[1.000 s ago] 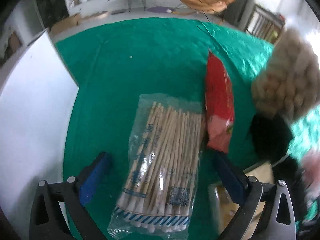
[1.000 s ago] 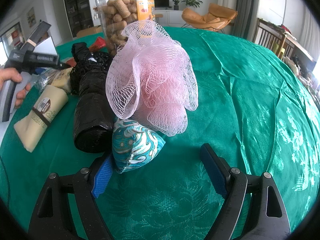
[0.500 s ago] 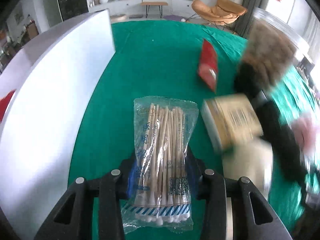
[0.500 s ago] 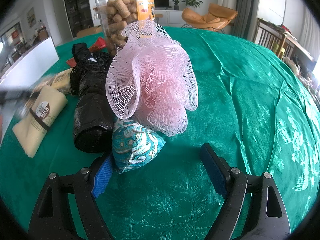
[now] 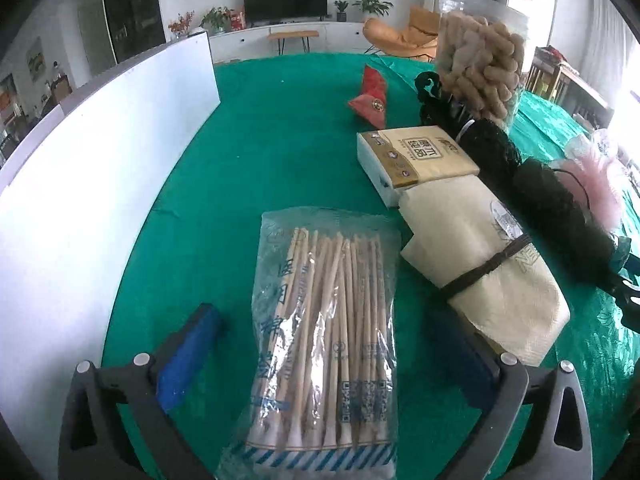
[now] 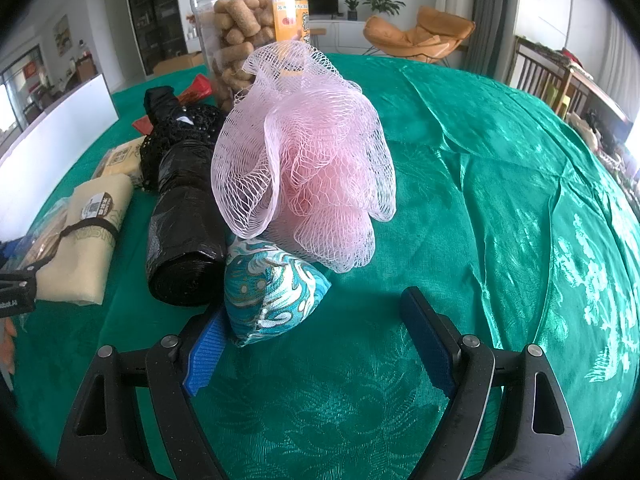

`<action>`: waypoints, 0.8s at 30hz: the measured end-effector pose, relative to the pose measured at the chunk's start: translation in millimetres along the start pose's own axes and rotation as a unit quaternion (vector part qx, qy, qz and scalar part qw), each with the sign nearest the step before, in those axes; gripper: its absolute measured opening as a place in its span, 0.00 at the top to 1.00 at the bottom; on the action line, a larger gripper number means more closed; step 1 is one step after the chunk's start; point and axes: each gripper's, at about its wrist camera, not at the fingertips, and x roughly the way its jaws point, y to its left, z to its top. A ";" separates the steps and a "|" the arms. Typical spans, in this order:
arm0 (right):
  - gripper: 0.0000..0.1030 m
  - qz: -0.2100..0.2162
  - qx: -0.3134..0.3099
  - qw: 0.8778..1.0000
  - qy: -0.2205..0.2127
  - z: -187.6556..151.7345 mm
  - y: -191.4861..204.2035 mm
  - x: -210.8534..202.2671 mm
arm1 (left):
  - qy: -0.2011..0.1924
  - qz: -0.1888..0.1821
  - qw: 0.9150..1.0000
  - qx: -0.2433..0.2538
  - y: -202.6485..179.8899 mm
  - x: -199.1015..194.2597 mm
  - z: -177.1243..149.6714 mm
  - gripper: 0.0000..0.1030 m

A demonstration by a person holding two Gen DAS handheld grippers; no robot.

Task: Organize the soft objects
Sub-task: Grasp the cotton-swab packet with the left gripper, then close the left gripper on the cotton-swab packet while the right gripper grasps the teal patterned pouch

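Observation:
A clear bag of cotton swabs lies on the green cloth between the wide-open jaws of my left gripper, not gripped. Beside it lie a beige napkin roll and a tissue pack. In the right wrist view, my right gripper is open; a teal patterned pouch touches its left finger. A pink mesh bath pouf stands just beyond the pouch. A black bag roll lies to its left.
A white board stands along the left. A clear jar of snack sticks stands behind the pouf, also in the left view. A red packet and a black net item lie further back.
My left gripper closed on the swab bag, carried it nearer the napkin roll and tissue pack, then opened and let it go. The right gripper has not moved.

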 end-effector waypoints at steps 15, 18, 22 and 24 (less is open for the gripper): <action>0.17 0.000 0.001 1.000 0.000 -0.1 0.3 -0.5 | 0.000 -0.001 1.000 -0.001 -1.0 2.2 -1.5 0.00; 0.18 0.001 0.001 1.000 0.000 0.0 0.3 -0.6 | 0.000 0.000 1.000 -0.001 -1.0 1.7 -2.0 0.00; 0.17 0.001 0.000 1.000 0.000 0.3 -0.2 -0.5 | 0.000 0.000 1.000 -0.001 -1.2 0.0 -2.4 0.00; 0.17 0.001 0.000 1.000 0.000 -1.1 0.5 -1.3 | 0.000 0.000 1.000 -0.001 -1.1 -0.1 -2.5 0.00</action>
